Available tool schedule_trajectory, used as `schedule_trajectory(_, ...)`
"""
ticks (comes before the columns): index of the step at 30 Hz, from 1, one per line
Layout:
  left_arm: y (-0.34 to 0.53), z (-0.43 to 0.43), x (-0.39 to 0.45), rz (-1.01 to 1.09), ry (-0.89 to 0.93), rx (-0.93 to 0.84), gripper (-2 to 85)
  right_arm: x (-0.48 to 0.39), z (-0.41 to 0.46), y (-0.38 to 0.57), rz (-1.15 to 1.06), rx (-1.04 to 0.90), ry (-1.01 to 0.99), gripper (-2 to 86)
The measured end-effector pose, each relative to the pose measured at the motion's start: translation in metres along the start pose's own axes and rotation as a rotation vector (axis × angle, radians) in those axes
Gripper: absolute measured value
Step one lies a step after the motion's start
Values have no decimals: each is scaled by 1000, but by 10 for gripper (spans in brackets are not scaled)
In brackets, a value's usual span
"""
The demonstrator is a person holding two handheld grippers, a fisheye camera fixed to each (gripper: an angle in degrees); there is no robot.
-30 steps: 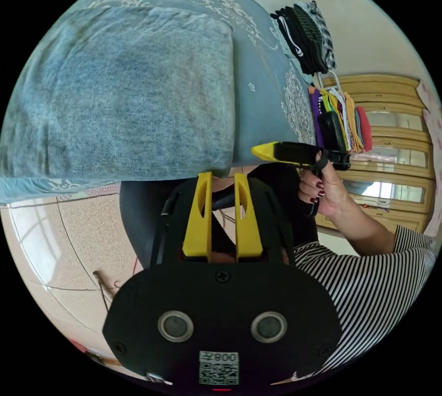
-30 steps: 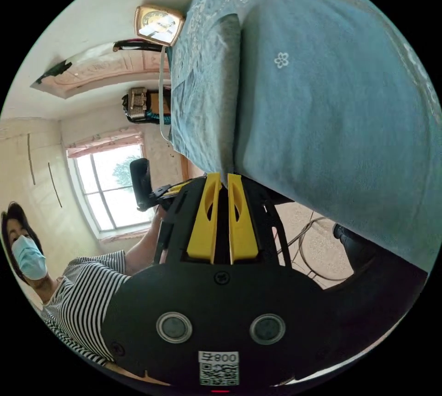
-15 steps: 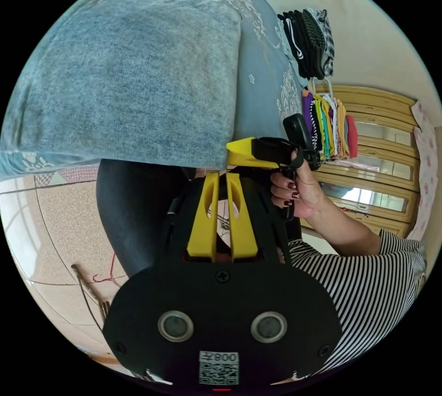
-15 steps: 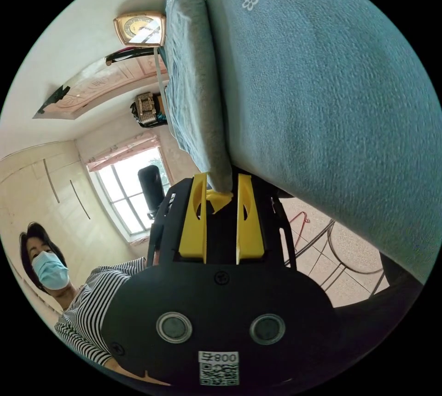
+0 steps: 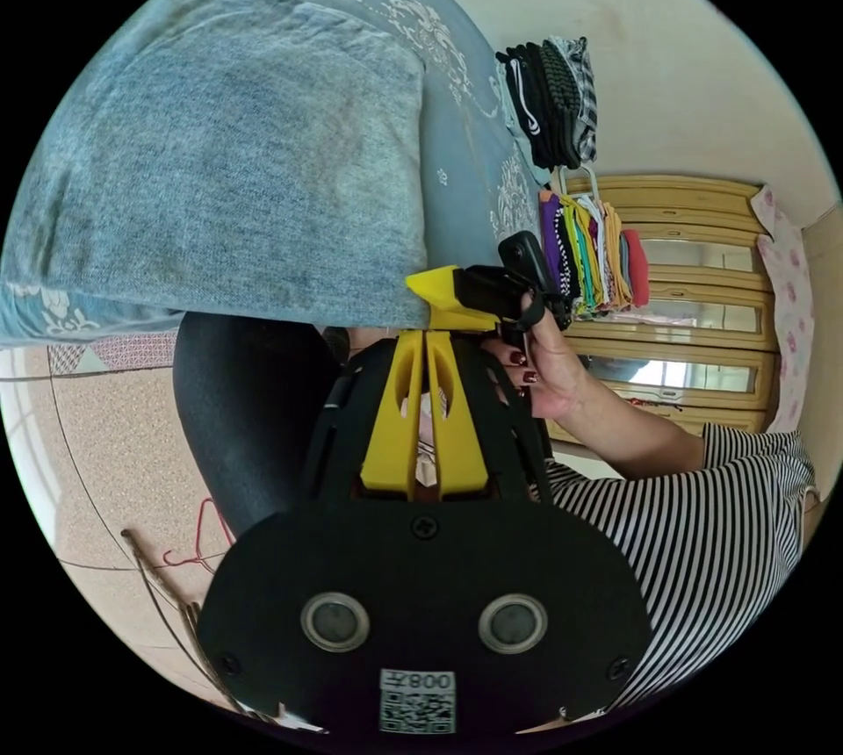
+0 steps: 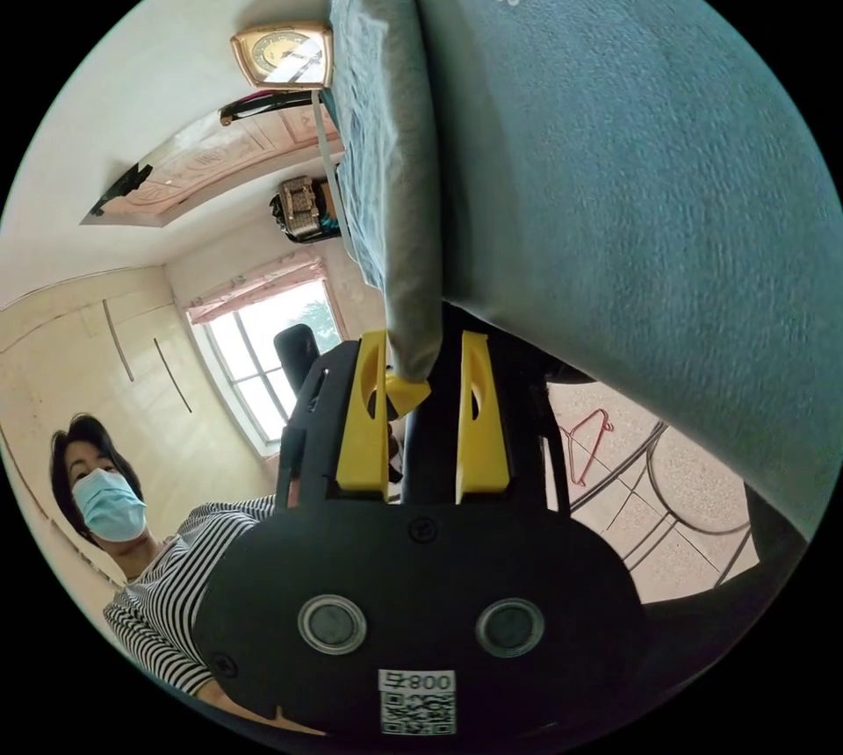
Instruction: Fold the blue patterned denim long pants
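Observation:
The blue denim pants lie folded in a thick rectangle on a blue patterned bedspread, near its edge. My left gripper is shut, its yellow tips meeting just at the pants' near corner; no cloth shows between them. In the left gripper view a hand holds my right gripper at that same corner. In the right gripper view the folded pants appear edge-on, and my right gripper is open with one jaw on each side of the fold's end. The left gripper's yellow tip sits between them.
Two stacks of folded clothes, one dark and one colourful, stand at the bed's far side before a wooden wardrobe. A person in a striped shirt holds the grippers. A red hanger lies on the floor.
My left gripper's jaws have gone from apart to shut at the pants' corner. My right gripper's jaws have opened around the fold's end and moved close to the left gripper.

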State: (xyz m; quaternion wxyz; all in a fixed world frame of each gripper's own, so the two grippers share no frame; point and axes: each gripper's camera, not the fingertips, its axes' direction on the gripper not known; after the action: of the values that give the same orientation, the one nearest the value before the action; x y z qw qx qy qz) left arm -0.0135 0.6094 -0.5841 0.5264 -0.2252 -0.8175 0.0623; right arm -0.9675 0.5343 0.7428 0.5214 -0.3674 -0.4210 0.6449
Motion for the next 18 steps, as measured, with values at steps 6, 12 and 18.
schedule_trajectory(6,22,-7,-15,18,6,14,2,-6,13,-6,6,1,-48,92)
schedule_trajectory(12,67,-34,-51,-22,100,116,5,-25,15,-3,-15,-21,-36,61)
schedule_trajectory(18,129,-87,-132,-202,206,337,38,-64,11,-2,-84,-21,-58,44)
